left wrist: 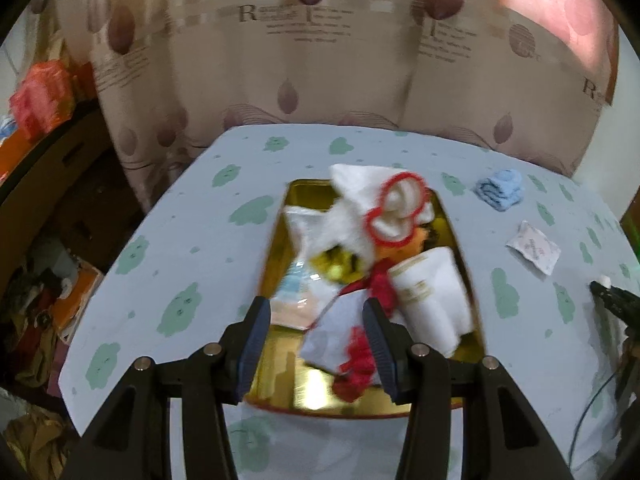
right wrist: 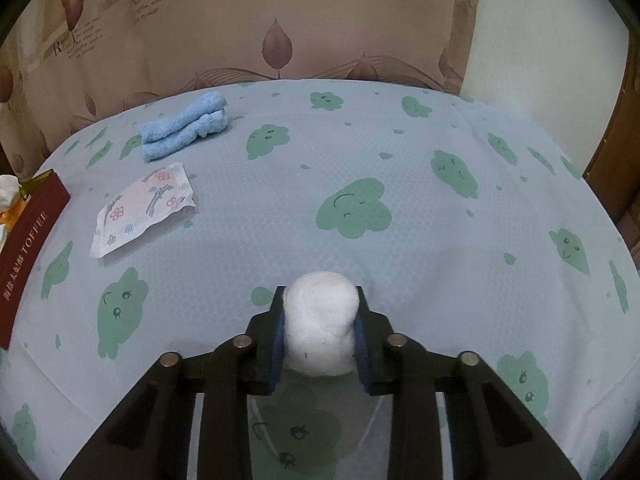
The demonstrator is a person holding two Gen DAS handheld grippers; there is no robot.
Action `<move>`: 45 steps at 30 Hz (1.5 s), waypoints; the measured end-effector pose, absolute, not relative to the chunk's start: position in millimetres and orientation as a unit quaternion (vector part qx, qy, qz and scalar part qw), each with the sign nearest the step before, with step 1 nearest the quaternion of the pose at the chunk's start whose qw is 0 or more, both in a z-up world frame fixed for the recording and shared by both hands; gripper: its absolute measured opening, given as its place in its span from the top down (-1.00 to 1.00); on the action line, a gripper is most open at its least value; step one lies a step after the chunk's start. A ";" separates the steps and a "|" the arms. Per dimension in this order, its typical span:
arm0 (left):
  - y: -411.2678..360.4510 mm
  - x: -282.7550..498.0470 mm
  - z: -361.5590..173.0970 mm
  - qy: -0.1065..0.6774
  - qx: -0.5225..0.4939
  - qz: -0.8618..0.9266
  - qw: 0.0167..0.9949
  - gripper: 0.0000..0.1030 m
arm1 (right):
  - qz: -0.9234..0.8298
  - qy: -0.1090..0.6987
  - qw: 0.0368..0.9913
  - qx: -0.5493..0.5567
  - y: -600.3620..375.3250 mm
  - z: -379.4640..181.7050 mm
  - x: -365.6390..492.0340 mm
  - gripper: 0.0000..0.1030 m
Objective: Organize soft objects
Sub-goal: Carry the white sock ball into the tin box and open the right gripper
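Observation:
A gold-lined tin (left wrist: 312, 186) sits on the table, holding a white cloth with red trim (left wrist: 396, 208), a rolled white towel (left wrist: 432, 296), a white packet with a red tuft (left wrist: 340, 336) and other soft bits. My left gripper (left wrist: 315, 306) hovers open over the tin's near half, its pads clear of the packet below. In the right wrist view my right gripper (right wrist: 320, 292) is shut on a white cotton wad (right wrist: 320, 320), just above the tablecloth. A folded blue towel (right wrist: 184, 130) and a flower-printed sachet (right wrist: 144, 208) lie on the cloth, right of the tin's red side (right wrist: 28, 248).
The table wears a pale blue cloth with green cloud faces (right wrist: 354, 208). A leaf-printed curtain (left wrist: 320, 60) hangs close behind the far edge. Left of the table are a cardboard box (left wrist: 52, 152) and piled clutter (left wrist: 36, 312) on the floor.

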State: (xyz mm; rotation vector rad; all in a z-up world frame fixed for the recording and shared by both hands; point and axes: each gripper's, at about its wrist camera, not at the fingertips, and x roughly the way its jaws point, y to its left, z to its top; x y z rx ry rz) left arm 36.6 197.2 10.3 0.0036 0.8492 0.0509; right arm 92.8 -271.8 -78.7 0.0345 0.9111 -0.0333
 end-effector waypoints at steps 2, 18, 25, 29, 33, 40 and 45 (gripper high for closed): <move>206.1 31.9 7.3 0.408 0.002 0.036 0.912 0.05 | -0.016 0.440 0.898 0.018 -268.9 -76.7 91.3 0.56; 258.6 17.5 -10.2 0.382 -0.032 0.085 0.920 0.04 | 0.052 0.416 0.907 -0.031 -173.1 -31.0 79.4 0.57; 264.4 16.8 -9.7 0.372 -0.027 0.105 0.922 0.04 | 0.140 0.404 0.902 -0.055 -98.4 -12.4 73.6 0.57; 270.6 15.9 -7.7 0.364 -0.038 0.114 0.924 0.04 | 0.184 0.402 0.894 -0.069 -59.0 -5.6 68.3 0.57; 280.1 16.1 -7.3 0.365 -0.061 0.119 0.922 0.04 | 0.226 0.396 0.887 -0.077 -22.9 2.1 62.1 0.57; 292.3 15.8 -8.2 0.363 -0.080 0.138 0.918 0.04 | 0.301 0.391 0.866 -0.085 44.2 9.6 55.5 0.57; 297.4 15.4 -8.9 0.362 -0.085 0.157 0.915 0.04 | 0.333 0.396 0.850 -0.095 79.8 6.4 55.1 0.57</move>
